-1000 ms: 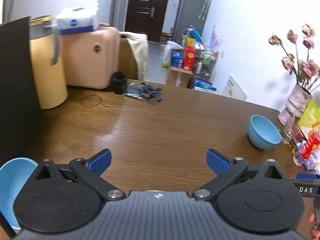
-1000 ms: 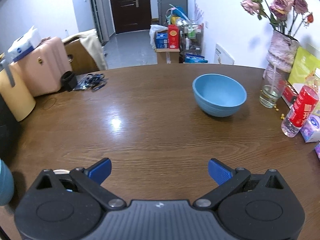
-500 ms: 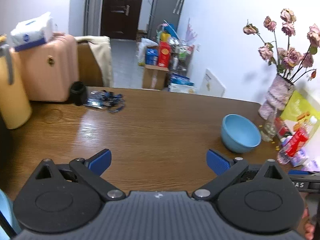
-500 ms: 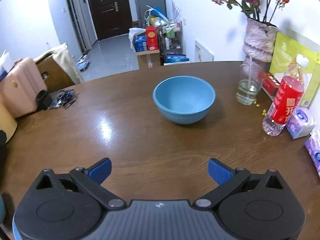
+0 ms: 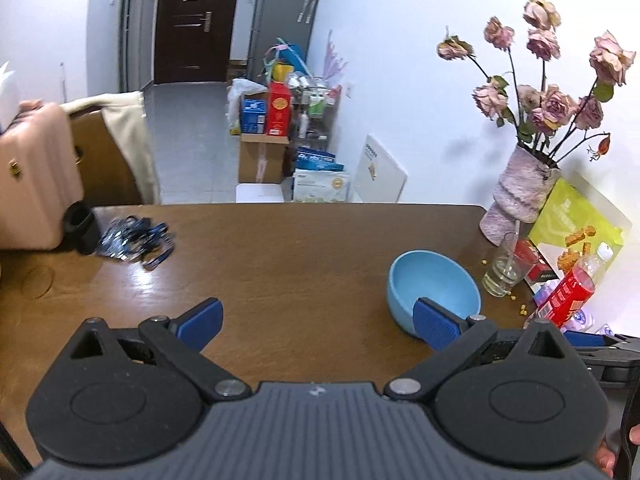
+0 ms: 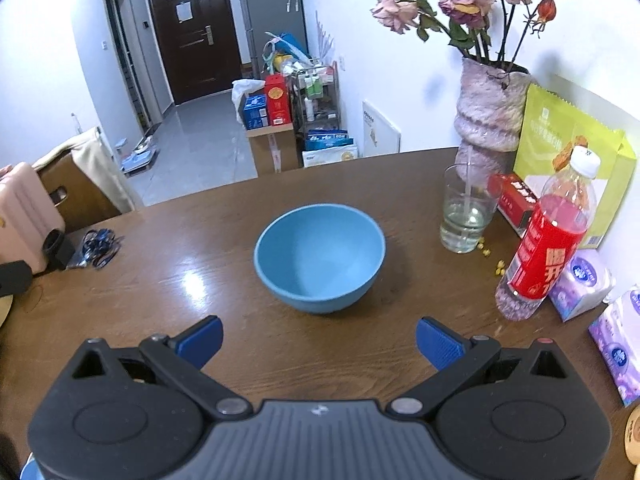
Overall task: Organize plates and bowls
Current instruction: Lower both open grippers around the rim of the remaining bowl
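A light blue bowl stands upright on the brown wooden table, straight ahead of my right gripper, which is open and empty a short way in front of the bowl. In the left wrist view the same bowl lies to the right, partly behind the right fingertip of my left gripper, which is open and holds nothing. The other gripper's blue tip and a hand show at that view's lower right edge.
To the right of the bowl stand a drinking glass, a red-labelled bottle, a flower vase, a green snack bag and tissue packs. Keys on a blue lanyard and a pink suitcase lie far left.
Both grippers have swung right and moved forward. The bowl has come to the centre of the right view and grown larger; the blue dish at the left view's lower left has left the frame.
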A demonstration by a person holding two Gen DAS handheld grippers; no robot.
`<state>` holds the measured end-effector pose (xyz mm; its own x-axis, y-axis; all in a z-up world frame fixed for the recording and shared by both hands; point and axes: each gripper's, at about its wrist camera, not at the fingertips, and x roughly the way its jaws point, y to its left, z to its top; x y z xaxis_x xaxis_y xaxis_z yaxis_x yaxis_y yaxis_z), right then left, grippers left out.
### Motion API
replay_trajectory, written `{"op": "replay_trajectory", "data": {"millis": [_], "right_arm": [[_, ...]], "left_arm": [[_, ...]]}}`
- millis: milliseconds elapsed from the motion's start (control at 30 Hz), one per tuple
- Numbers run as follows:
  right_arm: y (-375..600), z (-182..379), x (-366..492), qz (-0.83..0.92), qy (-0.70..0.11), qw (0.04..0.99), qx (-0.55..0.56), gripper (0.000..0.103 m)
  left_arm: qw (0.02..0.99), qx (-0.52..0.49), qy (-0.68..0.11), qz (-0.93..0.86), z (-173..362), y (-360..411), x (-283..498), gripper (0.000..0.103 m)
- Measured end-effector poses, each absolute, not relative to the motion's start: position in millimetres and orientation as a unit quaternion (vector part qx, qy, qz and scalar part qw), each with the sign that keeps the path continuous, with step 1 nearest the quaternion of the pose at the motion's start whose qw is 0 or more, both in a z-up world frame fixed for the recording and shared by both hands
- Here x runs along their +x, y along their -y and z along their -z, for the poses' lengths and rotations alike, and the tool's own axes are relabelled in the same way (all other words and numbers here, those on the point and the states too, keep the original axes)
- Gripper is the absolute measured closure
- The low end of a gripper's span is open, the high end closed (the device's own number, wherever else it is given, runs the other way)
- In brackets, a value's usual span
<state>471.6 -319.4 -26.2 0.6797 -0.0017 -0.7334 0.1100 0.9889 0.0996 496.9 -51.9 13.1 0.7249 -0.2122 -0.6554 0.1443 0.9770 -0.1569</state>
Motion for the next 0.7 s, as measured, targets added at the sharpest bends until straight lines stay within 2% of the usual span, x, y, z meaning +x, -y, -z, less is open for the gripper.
{"op": "replay_trajectory", "data": {"millis": [400,700], "right_arm": [[347.3,27.8,502.1,0.043,-0.395,0.914,0.081,0.0],[360.5,49.8,535.1,0.048,-0.418,0.905,0.065,0.0]], "left_arm": [[0.925,-0.012,-0.364,0.111,2.2,104.8,536.2,0.0],[0.916,-0.028,-0.386,0.108,27.8,129.7,575.9,0.0]]}}
